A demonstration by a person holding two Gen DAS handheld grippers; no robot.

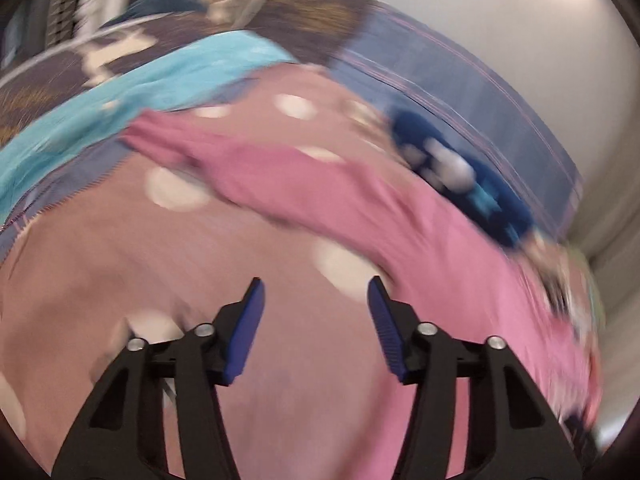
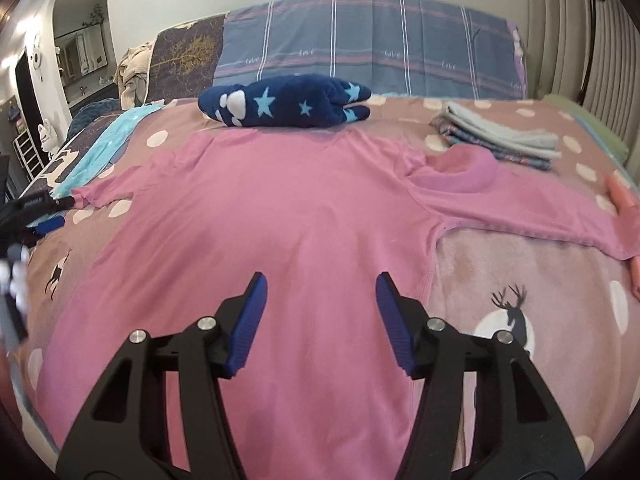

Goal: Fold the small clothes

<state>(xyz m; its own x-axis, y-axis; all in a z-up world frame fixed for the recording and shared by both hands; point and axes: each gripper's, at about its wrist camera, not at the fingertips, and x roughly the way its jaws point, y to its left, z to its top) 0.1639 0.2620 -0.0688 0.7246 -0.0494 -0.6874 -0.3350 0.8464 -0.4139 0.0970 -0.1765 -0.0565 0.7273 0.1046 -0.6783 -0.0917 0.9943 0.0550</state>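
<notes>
A pink long-sleeved shirt [image 2: 280, 216] lies spread flat on a dusty-pink blanket with white dots [image 2: 520, 280], sleeves out to both sides. My right gripper [image 2: 318, 284] is open and empty above the shirt's lower body. My left gripper [image 1: 316, 288] is open and empty over the blanket, just below the shirt's left sleeve [image 1: 320, 184]; this view is motion-blurred. In the right wrist view the left gripper [image 2: 44, 216] shows at the far left, near the left sleeve's cuff [image 2: 86, 194].
A folded navy garment with light stars [image 2: 288, 106] lies beyond the shirt. A stack of folded clothes [image 2: 500, 138] sits at the back right. A turquoise cloth [image 2: 104, 140] lies at the left. Plaid pillows [image 2: 368, 48] line the wall.
</notes>
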